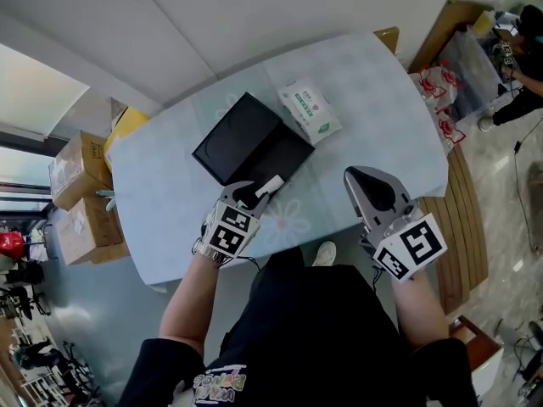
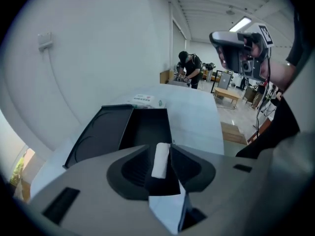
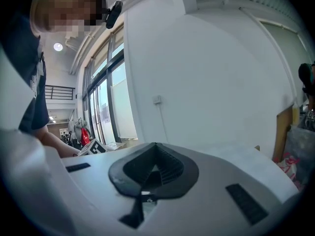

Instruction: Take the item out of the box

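Note:
A black box (image 1: pixel 252 147) lies open on the pale table (image 1: pixel 382 117), its lid folded flat to the left (image 2: pixel 101 132) and its tray (image 2: pixel 147 127) dark inside. My left gripper (image 1: pixel 259 192) hangs at the box's near edge, pointing down. A small white roll (image 1: pixel 270 185) sits between its jaws (image 2: pixel 160 160); the pads stand apart and do not squeeze it. My right gripper (image 1: pixel 366 179) hovers over the table to the right of the box, its jaws (image 3: pixel 155 146) shut with nothing between them.
A white packet with green print (image 1: pixel 310 108) lies just beyond the box. Cardboard boxes (image 1: pixel 81 193) are stacked on the floor to the left. A wooden bench (image 1: pixel 462 219) runs along the table's right side, and a person (image 1: pixel 526 66) bends over bags at the far right.

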Tool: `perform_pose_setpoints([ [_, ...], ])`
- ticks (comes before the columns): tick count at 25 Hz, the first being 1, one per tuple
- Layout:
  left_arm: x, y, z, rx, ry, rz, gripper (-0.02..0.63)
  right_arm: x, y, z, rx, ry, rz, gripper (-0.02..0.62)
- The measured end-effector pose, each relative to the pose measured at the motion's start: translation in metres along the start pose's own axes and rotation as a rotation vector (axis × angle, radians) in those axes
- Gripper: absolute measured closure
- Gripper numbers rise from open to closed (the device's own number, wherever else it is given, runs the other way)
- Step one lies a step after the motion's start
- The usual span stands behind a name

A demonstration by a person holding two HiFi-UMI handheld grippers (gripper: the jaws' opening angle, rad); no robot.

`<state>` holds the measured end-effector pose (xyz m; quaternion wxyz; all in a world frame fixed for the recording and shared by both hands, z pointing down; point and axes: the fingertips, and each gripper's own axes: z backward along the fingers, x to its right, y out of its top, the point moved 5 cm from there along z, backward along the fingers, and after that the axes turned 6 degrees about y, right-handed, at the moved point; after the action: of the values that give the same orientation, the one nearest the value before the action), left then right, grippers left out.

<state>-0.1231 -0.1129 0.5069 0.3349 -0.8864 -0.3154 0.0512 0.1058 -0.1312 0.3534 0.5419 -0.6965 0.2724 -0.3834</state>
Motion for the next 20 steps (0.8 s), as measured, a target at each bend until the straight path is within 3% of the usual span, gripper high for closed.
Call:
perform_pose_setpoints([
  [9, -0.006, -0.018, -0.038, -0.149, -0.101, -0.113, 0.448, 0.009, -0.015, -0.018, -0.035, -0.04, -0.047, 0.586],
  [20, -0.005, -0.025, -0.066, -0.222, -0.169, -0.157, 0.442, 0.018, -0.024, -0.03, -0.048, -0.078, -0.083, 0.586],
])
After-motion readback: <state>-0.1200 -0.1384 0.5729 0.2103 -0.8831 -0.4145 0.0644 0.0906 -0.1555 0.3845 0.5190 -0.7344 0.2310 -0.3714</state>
